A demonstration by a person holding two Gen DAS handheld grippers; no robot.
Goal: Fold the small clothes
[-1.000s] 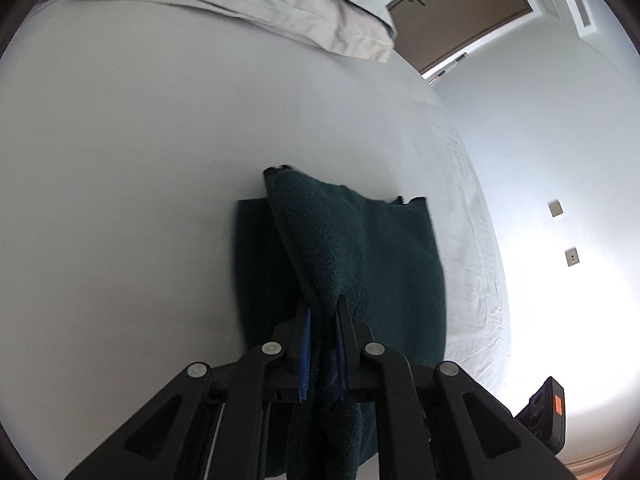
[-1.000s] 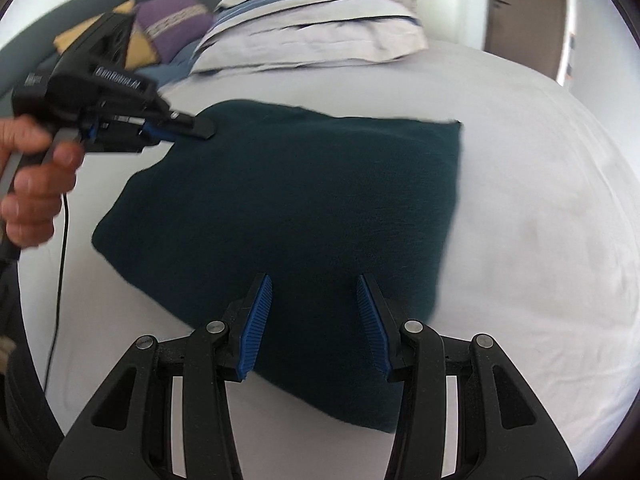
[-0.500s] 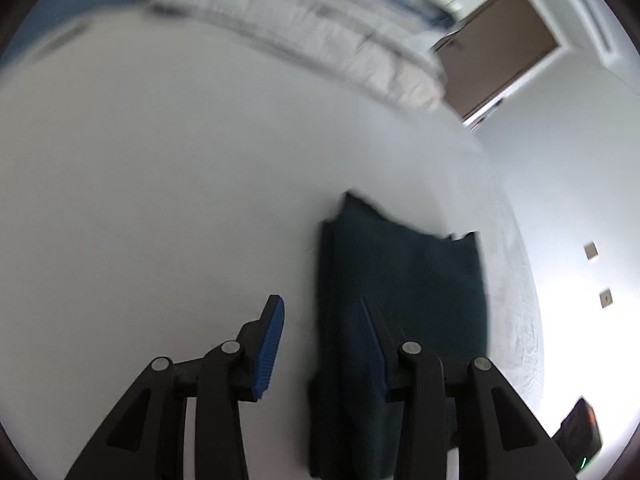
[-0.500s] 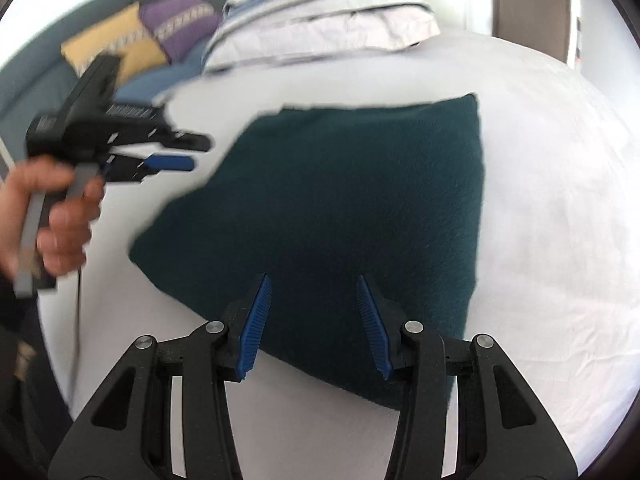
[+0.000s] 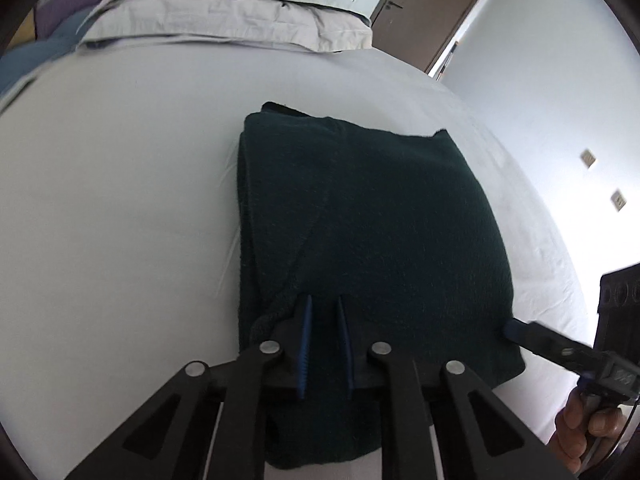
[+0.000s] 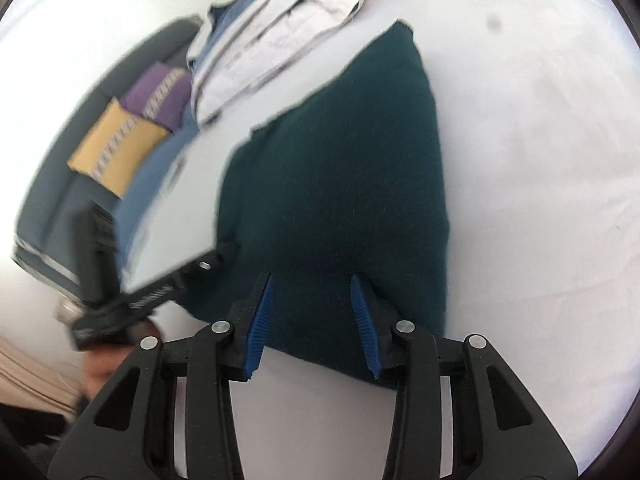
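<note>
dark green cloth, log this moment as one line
cloth: dark green cloth folded on white bed sheet | left gripper: closing on cloth's near edge | right gripper: open, at its other near corner

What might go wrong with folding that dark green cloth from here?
1. The left gripper is closing its jaws on a bunched near edge of the dark green cloth; lifting could drag the stacked layers apart.
2. The right gripper is open over the cloth's other corner, so a one-sided pull may skew the fold.
</note>
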